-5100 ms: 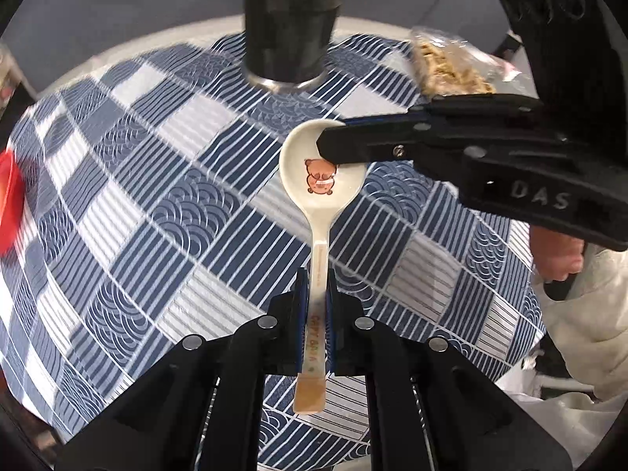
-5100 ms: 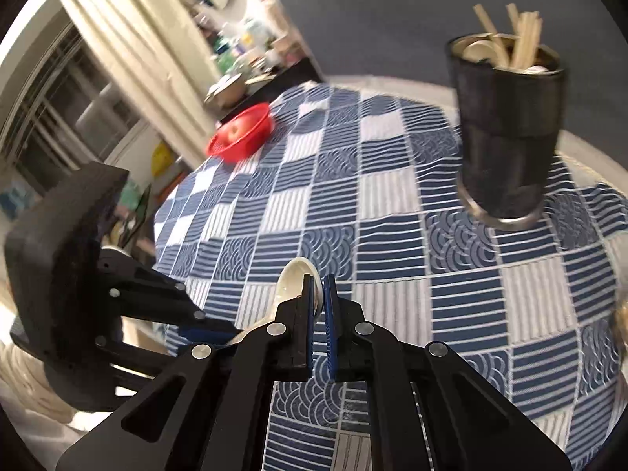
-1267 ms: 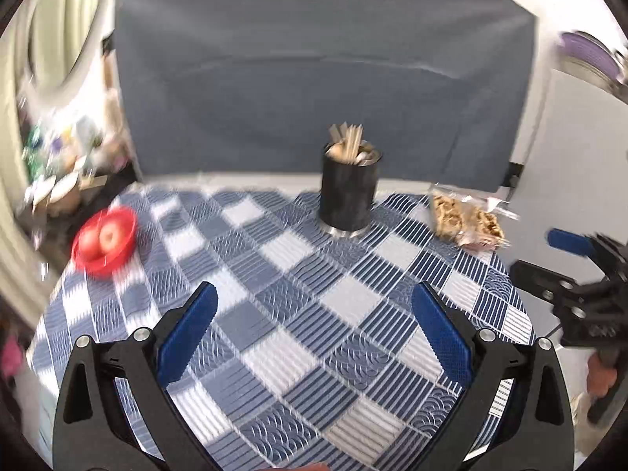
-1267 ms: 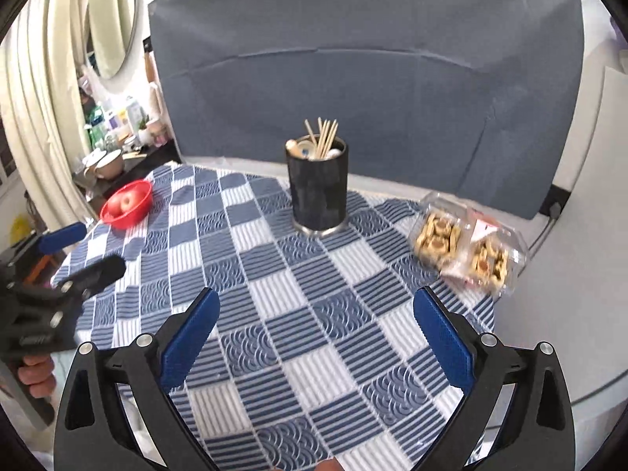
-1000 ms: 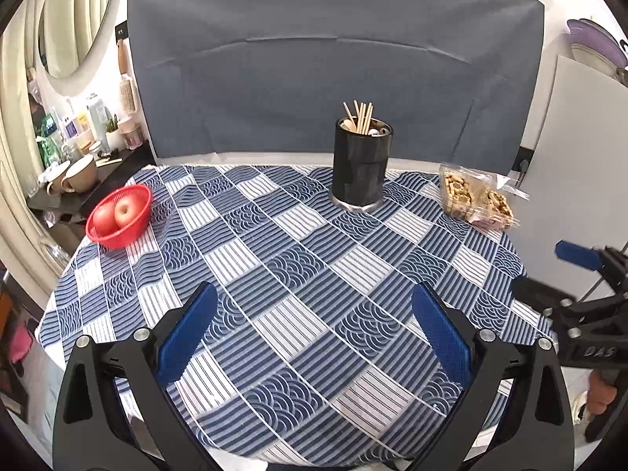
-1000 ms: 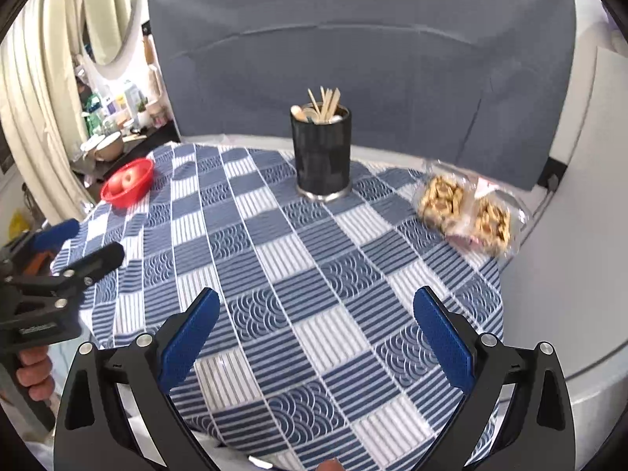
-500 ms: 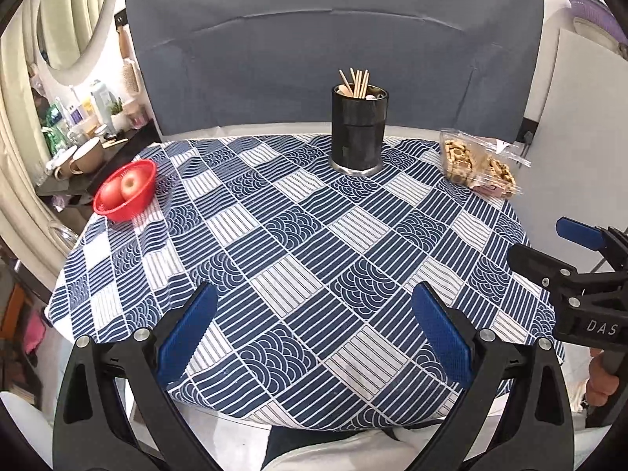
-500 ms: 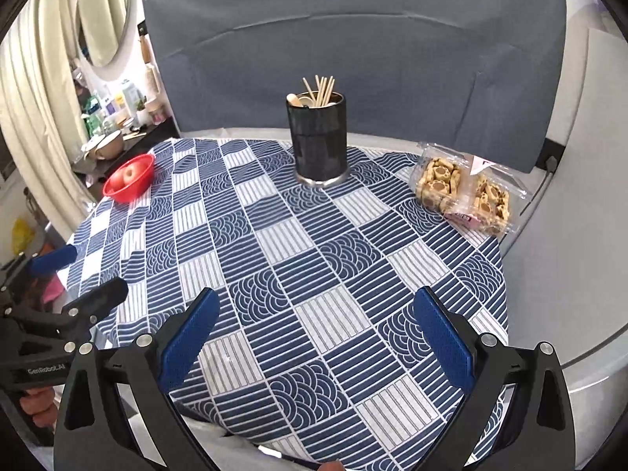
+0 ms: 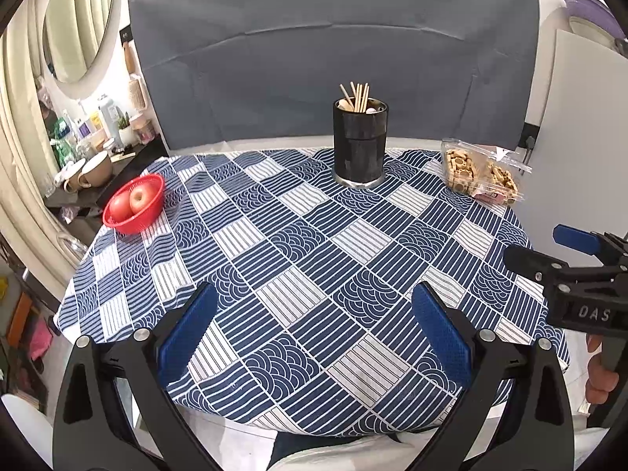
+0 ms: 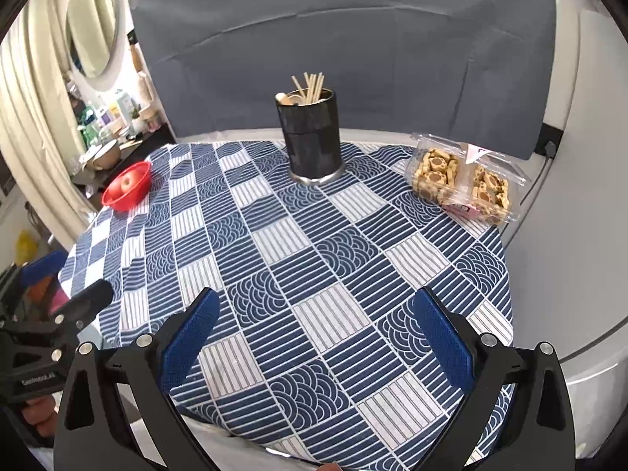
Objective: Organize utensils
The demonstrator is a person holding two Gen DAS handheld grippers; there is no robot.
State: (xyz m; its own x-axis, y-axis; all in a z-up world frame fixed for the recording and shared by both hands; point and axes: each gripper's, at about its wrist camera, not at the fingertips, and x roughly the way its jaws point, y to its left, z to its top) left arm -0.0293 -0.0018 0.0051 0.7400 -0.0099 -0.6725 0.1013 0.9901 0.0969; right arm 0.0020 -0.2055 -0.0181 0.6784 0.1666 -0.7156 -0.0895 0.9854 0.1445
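A black utensil holder (image 9: 360,142) stands at the far side of the round table, with chopsticks (image 9: 359,97) and spoon ends sticking out of it; it also shows in the right wrist view (image 10: 311,137). My left gripper (image 9: 312,322) is open and empty, held back over the table's near edge. My right gripper (image 10: 312,324) is open and empty too, near the front edge. The right gripper shows at the right of the left wrist view (image 9: 549,251). The left gripper shows at the left of the right wrist view (image 10: 66,278).
A blue and white checked cloth (image 9: 298,259) covers the table. A red bowl with apples (image 9: 134,203) sits at the far left. A clear pack of biscuits (image 9: 477,174) lies at the far right. A grey backdrop (image 9: 333,47) stands behind.
Both grippers let go of the spoon, opened wide and pulled back from the table; over the last second they drew back and rose a little further. The spoon is no longer on the cloth.
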